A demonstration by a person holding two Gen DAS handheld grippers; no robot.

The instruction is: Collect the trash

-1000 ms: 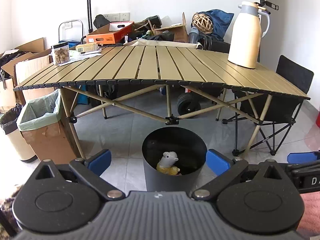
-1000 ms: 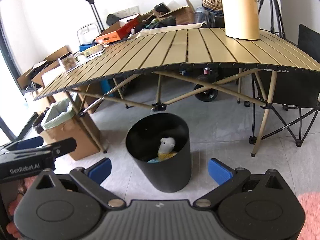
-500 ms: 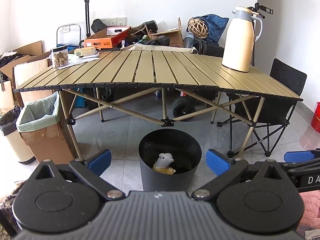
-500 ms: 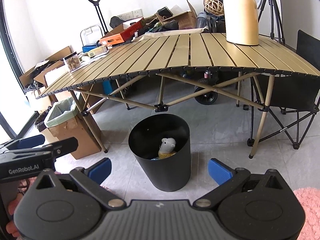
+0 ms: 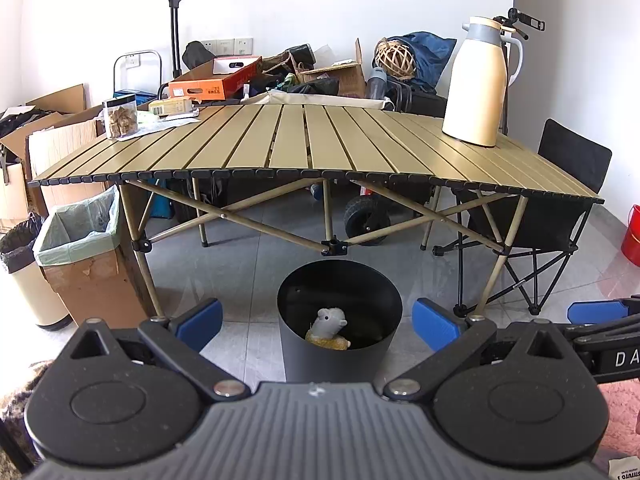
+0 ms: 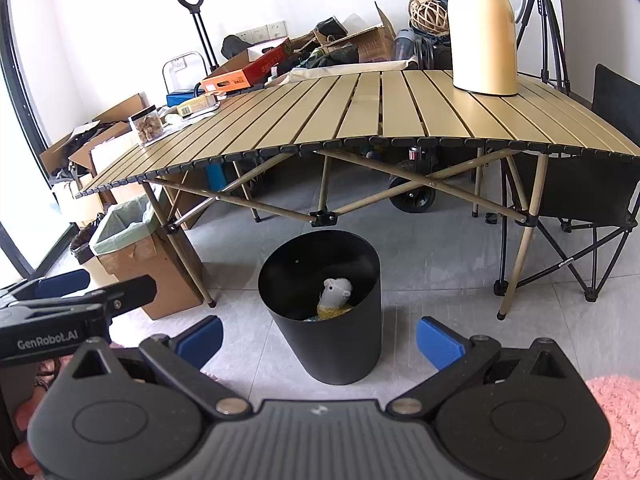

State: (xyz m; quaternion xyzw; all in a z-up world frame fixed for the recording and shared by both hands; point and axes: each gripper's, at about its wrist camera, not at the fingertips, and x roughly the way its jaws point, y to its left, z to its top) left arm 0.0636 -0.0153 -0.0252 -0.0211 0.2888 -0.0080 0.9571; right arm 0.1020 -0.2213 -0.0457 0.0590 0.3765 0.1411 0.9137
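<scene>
A round black trash bin (image 5: 340,356) (image 6: 332,348) stands on the grey tile floor before the folding table. Inside it lies a small grey and yellow plush animal (image 5: 330,328) (image 6: 336,296) on other scraps. My left gripper (image 5: 318,322) is open and empty, level with the bin's near rim and well back from it. My right gripper (image 6: 318,342) is also open and empty, pulled back from the bin. In the right wrist view the left gripper (image 6: 80,300) shows at the left edge; in the left wrist view the right gripper (image 5: 600,320) shows at the right edge.
The tan slatted table (image 5: 320,148) carries a cream thermos jug (image 5: 478,84), a clear jar (image 5: 120,116) and papers. A lined cardboard box (image 5: 84,264) and a beige bin (image 5: 28,276) stand left. A black folding chair (image 5: 560,216) stands right. Boxes crowd the back wall.
Both grippers have risen and drawn back a little, so the table top shows more and the bin sits lower in view. Both stay open; the plush has not moved.
</scene>
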